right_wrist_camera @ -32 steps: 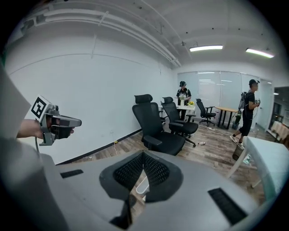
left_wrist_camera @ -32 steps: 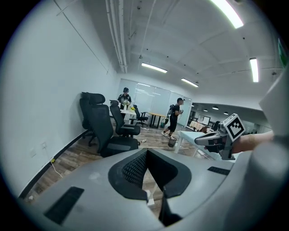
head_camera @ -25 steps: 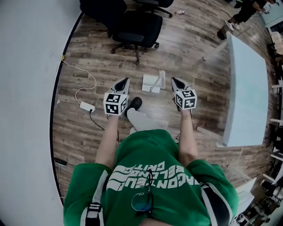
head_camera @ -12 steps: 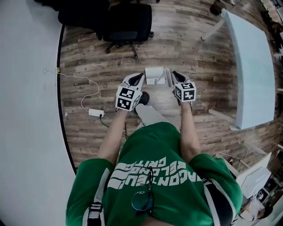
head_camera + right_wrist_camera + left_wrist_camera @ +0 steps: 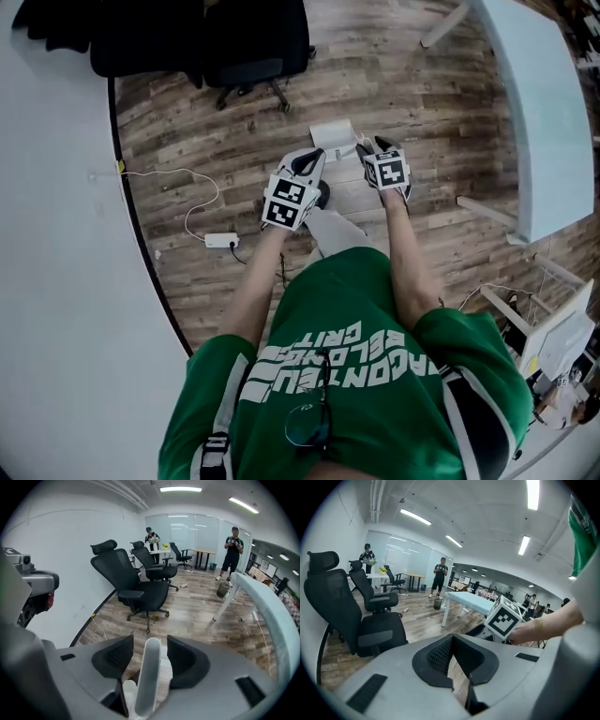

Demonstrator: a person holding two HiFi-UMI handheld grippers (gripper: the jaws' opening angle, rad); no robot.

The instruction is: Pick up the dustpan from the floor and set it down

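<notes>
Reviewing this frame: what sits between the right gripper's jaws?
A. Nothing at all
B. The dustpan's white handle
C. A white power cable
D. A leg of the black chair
B: the right gripper view shows the dustpan's white handle standing between the pads of the right gripper. There is a gap on either side of the handle, since the jaws are opening and not pressing on it.

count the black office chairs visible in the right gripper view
3: nearest chair left of centre, second chair just behind it, third chair farthest back. More may be hidden behind these.
</notes>
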